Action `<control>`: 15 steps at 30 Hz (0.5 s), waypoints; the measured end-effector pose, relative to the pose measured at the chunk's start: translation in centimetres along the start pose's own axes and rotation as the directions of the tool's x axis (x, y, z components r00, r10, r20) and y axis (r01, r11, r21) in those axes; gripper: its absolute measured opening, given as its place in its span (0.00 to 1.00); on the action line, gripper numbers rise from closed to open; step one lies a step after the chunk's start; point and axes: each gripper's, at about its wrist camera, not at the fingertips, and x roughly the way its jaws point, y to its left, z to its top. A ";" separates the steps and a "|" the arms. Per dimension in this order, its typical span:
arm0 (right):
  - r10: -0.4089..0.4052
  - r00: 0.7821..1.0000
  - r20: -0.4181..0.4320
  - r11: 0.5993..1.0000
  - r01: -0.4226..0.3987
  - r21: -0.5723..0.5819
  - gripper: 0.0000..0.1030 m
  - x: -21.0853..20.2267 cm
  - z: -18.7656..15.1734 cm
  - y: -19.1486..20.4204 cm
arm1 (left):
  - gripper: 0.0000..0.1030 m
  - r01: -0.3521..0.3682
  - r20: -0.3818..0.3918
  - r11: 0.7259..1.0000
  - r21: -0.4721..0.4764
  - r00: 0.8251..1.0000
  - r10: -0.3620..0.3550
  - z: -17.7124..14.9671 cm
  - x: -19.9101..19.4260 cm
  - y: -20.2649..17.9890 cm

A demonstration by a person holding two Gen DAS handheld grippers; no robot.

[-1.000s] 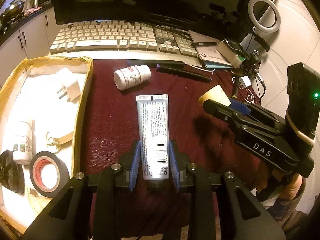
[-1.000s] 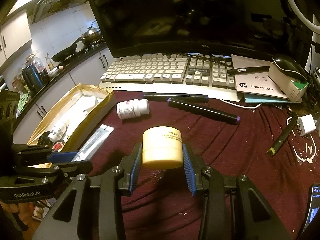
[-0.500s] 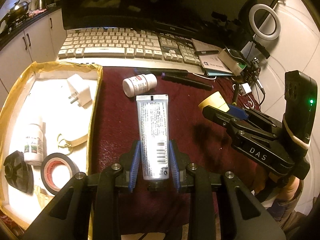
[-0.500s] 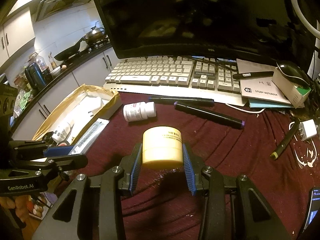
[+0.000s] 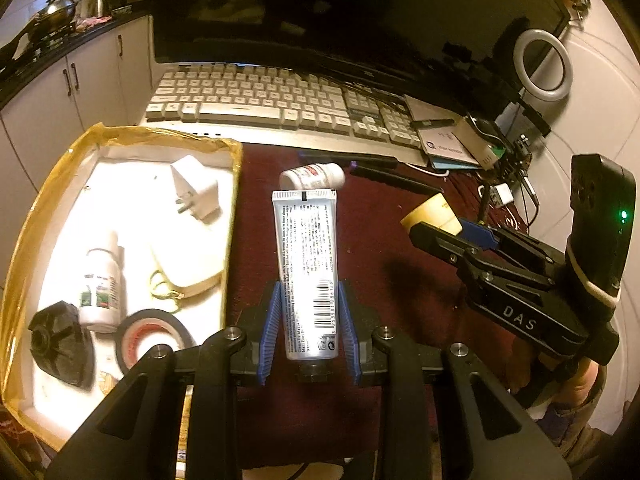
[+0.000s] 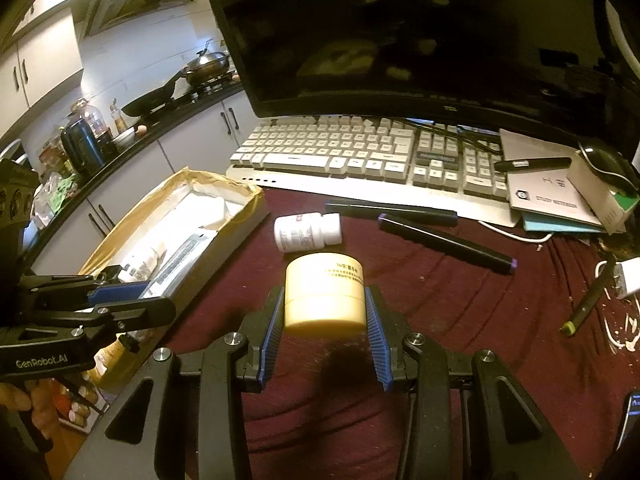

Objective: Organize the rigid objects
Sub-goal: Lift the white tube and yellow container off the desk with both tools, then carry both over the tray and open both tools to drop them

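A dark red cloth [image 5: 400,280] covers the desk in the left wrist view, with a white keyboard [image 5: 272,104] and a black monitor [image 5: 340,12] at the far side and kitchen cabinets beyond on the left. The left gripper [image 5: 310,318] is clamped on a silver tube [image 5: 306,272], held clear of the cloth just right of the yellow-rimmed tray [image 5: 236,184], which holds a plug adapter [image 5: 196,192], a small bottle [image 5: 102,288] and a tape roll [image 5: 150,338]. The tube should travel left over the rim and be let go low, on bare tray floor.

In the right wrist view, over the same cloth, the right gripper [image 6: 325,318] grips a cream jar [image 6: 325,296] by its sides. A white pill bottle [image 6: 308,232] lies just beyond, with two dark markers [image 6: 440,240] further right. I judge the jar should wait until the tray is free.
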 end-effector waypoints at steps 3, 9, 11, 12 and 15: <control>0.022 1.000 0.002 1.000 -0.022 -0.008 0.34 0.3 0.4 0.7 | 0.25 -0.010 0.007 1.000 -0.024 1.000 0.010 0.5 -0.4 1.2; 0.108 0.994 -0.003 0.994 -0.108 -0.034 0.34 1.6 2.0 2.5 | 0.25 -0.052 0.022 0.992 -0.113 0.998 0.055 2.0 -1.3 5.1; 0.139 0.990 -0.011 0.989 -0.140 -0.046 0.34 2.3 2.7 3.3 | 0.25 -0.082 0.025 0.988 -0.129 0.996 0.086 2.4 -1.5 6.2; 0.156 0.988 -0.015 0.986 -0.157 -0.050 0.34 2.6 3.0 3.6 | 0.25 -0.100 0.025 0.985 -0.139 0.994 0.105 2.6 -1.5 7.0; 0.210 0.977 -0.039 0.976 -0.212 -0.056 0.34 3.7 3.9 4.6 | 0.25 -0.132 0.020 0.978 -0.163 0.990 0.137 2.9 -1.5 8.7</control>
